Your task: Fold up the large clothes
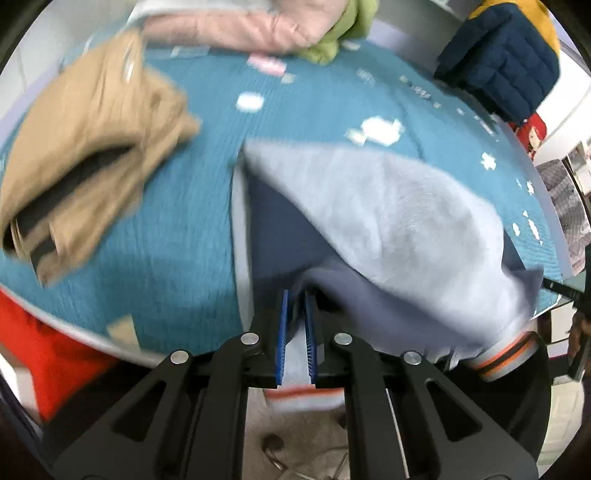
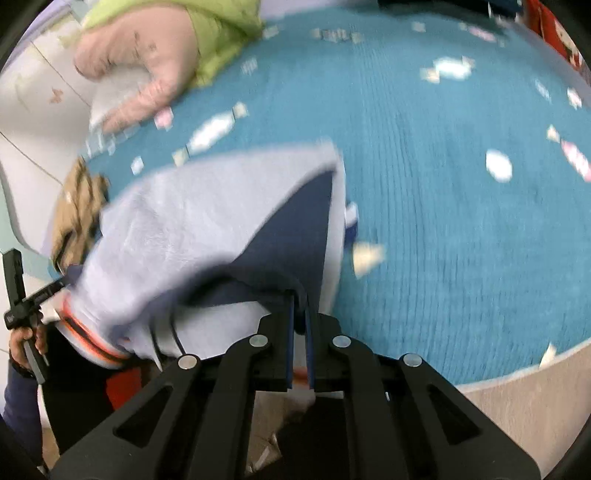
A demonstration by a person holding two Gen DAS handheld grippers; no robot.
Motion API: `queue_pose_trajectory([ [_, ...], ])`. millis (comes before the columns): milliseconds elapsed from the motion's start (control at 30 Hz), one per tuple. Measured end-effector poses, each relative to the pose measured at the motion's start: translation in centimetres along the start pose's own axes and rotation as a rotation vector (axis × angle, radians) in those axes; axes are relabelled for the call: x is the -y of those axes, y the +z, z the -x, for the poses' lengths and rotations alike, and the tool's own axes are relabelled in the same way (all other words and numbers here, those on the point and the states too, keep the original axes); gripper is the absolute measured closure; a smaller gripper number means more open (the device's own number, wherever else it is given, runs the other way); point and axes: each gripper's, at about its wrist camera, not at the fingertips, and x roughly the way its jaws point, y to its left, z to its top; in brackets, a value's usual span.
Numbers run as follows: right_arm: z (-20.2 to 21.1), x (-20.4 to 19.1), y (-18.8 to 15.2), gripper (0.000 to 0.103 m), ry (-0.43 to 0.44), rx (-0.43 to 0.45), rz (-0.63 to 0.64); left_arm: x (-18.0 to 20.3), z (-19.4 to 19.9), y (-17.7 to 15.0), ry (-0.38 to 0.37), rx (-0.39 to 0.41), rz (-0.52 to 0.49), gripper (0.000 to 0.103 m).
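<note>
A large light grey garment (image 1: 399, 206) with a navy inside and an orange-striped cuff lies partly lifted over the teal bedspread (image 1: 177, 229). My left gripper (image 1: 298, 295) is shut on its near edge. In the right wrist view the same garment (image 2: 192, 221) hangs to the left, and my right gripper (image 2: 300, 295) is shut on its edge too. The frames are motion-blurred.
A folded tan garment (image 1: 92, 147) lies at the left of the bed. Pink (image 1: 240, 26) and green (image 1: 340, 33) clothes sit at the far edge, a navy padded jacket (image 1: 502, 62) at the far right. The teal bedspread (image 2: 443, 221) spreads to the right.
</note>
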Motion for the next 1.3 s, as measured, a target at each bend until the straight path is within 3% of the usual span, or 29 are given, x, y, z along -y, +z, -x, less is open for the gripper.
queue_pose_trajectory([
  [100, -1.8, 0.7, -1.3, 0.094, -0.040, -0.060, -0.029, -0.3, -1.3, -2.0, 0.011, -0.038, 0.005, 0.094],
  [200, -1.8, 1.1, -1.8, 0.092, -0.057, -0.058, -0.041, -0.5, -0.9, -2.7, -0.008, -0.033, 0.023, 0.093],
  [267, -1.1, 1.0, -2.1, 0.087, -0.064, -0.059, -0.047, -0.3, 0.1, -2.6, -0.006, -0.008, 0.028, 0.080],
  [333, 0.5, 0.4, -2.2, 0.079, -0.086, -0.030, -0.031, -0.2, 1.5, -2.2, -0.033, 0.026, 0.040, 0.077],
  [400, 1.9, 0.1, -2.1, 0.072, -0.072, -0.009, -0.033, 0.0, 2.8, -1.6, -0.051, 0.066, 0.059, 0.064],
  [533, 3.9, -1.5, -0.9, 0.071, 0.011, 0.088, -0.052, 0.8, 4.0, -0.1, -0.126, 0.131, 0.106, 0.061],
  [600, 2.9, -2.3, 0.4, 0.071, 0.030, 0.090, -0.061, 1.6, 2.8, 0.6, -0.110, 0.110, 0.123, 0.041],
  [633, 1.9, -2.7, 0.9, 0.071, 0.036, 0.084, -0.075, 1.9, 1.9, 1.0, -0.076, 0.088, 0.125, 0.038],
  [700, -0.3, -3.0, 1.5, 0.075, 0.066, 0.054, -0.114, 1.6, -0.7, 0.9, 0.011, 0.010, 0.145, 0.039],
  [767, -3.0, -2.2, 1.4, 0.075, 0.058, -0.008, -0.176, 0.3, -3.1, 0.1, 0.022, -0.094, 0.202, 0.039],
  [833, -6.1, -0.6, 0.3, 0.089, 0.007, -0.115, -0.233, -0.9, -4.8, -1.7, 0.082, -0.154, 0.229, 0.039],
  [867, -6.9, 0.1, -0.3, 0.103, 0.007, -0.138, -0.256, -1.4, -5.3, -2.6, 0.072, -0.169, 0.241, 0.039],
  [967, -6.9, 2.4, -1.3, 0.103, 0.061, -0.140, -0.359, -2.8, -5.2, -3.9, 0.011, -0.158, 0.314, 0.038],
  [1167, -7.0, 2.1, -2.4, 0.103, -0.006, -0.205, -0.329, -2.5, -4.5, -4.1, 0.028, -0.168, 0.281, 0.038],
  [1300, -4.2, -0.6, -1.2, 0.097, -0.034, -0.108, -0.237, -3.1, -3.8, -4.9, 0.002, -0.153, 0.283, 0.038],
])
